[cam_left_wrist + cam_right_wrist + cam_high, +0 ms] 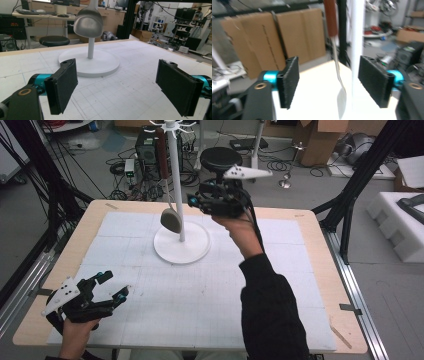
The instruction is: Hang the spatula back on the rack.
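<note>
A white hook stand (176, 185) rises from a round base (192, 251) at the table's far middle. From one of its top hooks hangs a spoon with a brown handle (161, 155) and a grey bowl (171, 220), left of the pole. My right gripper (192, 200) is held in the air just right of the pole, jaws open and empty. In the right gripper view the spoon (337, 72) and the pole (356, 50) stand beyond the right gripper (332, 83), untouched. My left gripper (116, 285) rests open at the front left. In the left gripper view the left gripper (120, 85) faces the spoon bowl (88, 23).
The table (300, 220) has a white gridded mat. Behind it on the floor are a black stool (220, 157), a computer tower (145, 145) and cables. Black frame posts stand at both sides, and white foam blocks (400, 220) lie to the right.
</note>
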{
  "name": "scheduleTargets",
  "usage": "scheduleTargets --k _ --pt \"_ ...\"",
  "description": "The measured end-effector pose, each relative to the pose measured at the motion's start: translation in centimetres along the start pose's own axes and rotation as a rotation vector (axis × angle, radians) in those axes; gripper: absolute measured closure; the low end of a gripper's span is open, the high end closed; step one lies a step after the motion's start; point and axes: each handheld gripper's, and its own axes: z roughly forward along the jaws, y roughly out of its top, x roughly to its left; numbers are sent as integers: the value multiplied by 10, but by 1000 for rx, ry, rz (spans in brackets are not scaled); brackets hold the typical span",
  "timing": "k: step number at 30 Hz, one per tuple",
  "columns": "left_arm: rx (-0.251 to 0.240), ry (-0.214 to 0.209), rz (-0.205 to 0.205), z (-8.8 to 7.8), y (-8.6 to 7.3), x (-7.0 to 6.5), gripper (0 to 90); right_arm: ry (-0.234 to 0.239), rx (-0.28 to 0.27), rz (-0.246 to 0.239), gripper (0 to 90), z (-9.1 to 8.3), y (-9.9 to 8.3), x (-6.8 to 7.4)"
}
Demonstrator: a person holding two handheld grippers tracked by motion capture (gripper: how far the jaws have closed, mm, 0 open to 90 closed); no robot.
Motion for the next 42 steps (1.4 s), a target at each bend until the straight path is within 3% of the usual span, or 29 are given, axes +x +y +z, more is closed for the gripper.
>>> scheduleTargets --k 5,10,20,26,31,36,42 --pt "9 7 -15 2 -2 0 173 -71 36 -41 241 -34 -42 3" --pt "7 19 -32 4 -4 0 165 -155 46 -44 189 -66 -82 5" --pt "7 30 -42 10 -6 -1 166 -301 40 -73 171 -123 -140 16" --pt "0 39 -38 11 -6 1 168 -382 37 -19 167 -160 -179 16" --pt "4 40 -30 10 -7 0 168 -463 52 -14 166 -189 -205 21" --pt "12 41 -28 8 -10 -1 168 -511 55 43 166 -203 -223 23" --pt "6 41 -31 4 -11 -2 169 -525 62 35 166 -200 -235 26"
